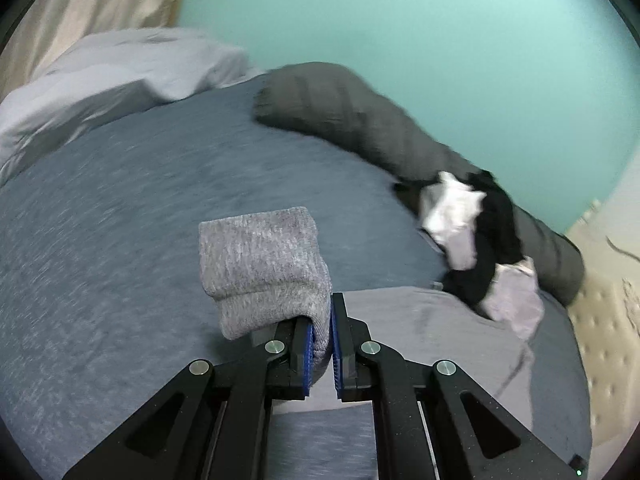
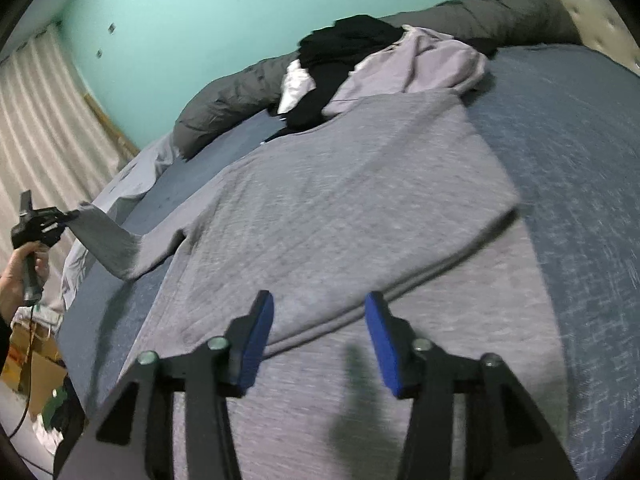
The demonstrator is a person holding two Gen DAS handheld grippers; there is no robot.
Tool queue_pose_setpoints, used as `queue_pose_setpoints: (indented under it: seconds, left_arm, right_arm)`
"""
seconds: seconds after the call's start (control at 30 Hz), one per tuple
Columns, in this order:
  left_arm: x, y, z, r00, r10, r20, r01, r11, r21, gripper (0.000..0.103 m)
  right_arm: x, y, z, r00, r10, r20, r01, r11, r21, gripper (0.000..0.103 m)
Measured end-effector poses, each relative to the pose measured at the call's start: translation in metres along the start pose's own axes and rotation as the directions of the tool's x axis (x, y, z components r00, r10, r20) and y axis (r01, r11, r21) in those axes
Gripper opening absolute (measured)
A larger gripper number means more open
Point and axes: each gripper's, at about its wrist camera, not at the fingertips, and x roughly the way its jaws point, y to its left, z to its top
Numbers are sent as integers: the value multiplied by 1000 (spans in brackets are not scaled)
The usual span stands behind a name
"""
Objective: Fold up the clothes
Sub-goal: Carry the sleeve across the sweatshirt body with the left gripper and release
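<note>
— While my left tongs (image 1: 322, 334) are pinching the sleeve (image 1: 264, 268) between their blue pads, the cuff end is standing up folded over in front of them, off the bed (image 1: 120, 208).

— And where is the rest of the garment lying?

— I'm looking at the grey shirt (image 2: 340, 208) spread flat across the blue bed cover, with a fold line running across its lower part. Seen from my right side, the sleeve is stretching out to the left from the shirt's body and rising to the left tongs, which my left hand (image 2: 18, 276) is gripping by the handle.

— What are your right tongs doing?

— My right tongs (image 2: 320, 320) are hanging apart over the shirt's near edge. Nothing is sitting between the pads, and they're touching no cloth that I can make out. Their shadow is falling on the grey fabric just below.

— Anything else lying on the bed?

— I'm seeing a heap (image 2: 384, 60) of black, white and pale lilac clothes piled at the far end of the shirt, touching its top edge. A dark grey bolster (image 1: 360, 120) is running along behind the heap, against the turquoise wall (image 1: 400, 20). A pale pillow (image 1: 120, 72) is resting at the bed's far left corner, beside the curtain (image 2: 36, 120).
</note>
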Motion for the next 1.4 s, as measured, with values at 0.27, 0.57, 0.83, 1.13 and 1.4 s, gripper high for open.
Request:
queue_pose_setpoints:
  seconds: [0.27, 0.57, 0.83, 1.13, 1.4]
  left_arm:
    - [4, -116, -4, 993, -116, -37, 120, 985, 127, 7]
    - [8, -260, -38, 958, -243, -150, 277, 917, 285, 7]
    - [19, -357, -117, 901, -298, -316, 411, 818, 401, 7]
    - [60, -392, -256, 863, -145, -484, 435, 700, 566, 8]
    - [74, -367, -304, 835, -96, -541, 439, 708, 553, 56]
  right_arm:
    - [-21, -34, -4, 999, -41, 7, 40, 998, 46, 56]
    - [-55, -67, -5, 998, -36, 56, 30, 993, 110, 56]
    - [-68, -86, -5, 996, -40, 78, 27, 987, 158, 56]
    - [-70, -89, -7, 996, -22, 84, 7, 983, 182, 56]
    - [-59, -85, -6, 997, 26, 67, -39, 979, 199, 56]
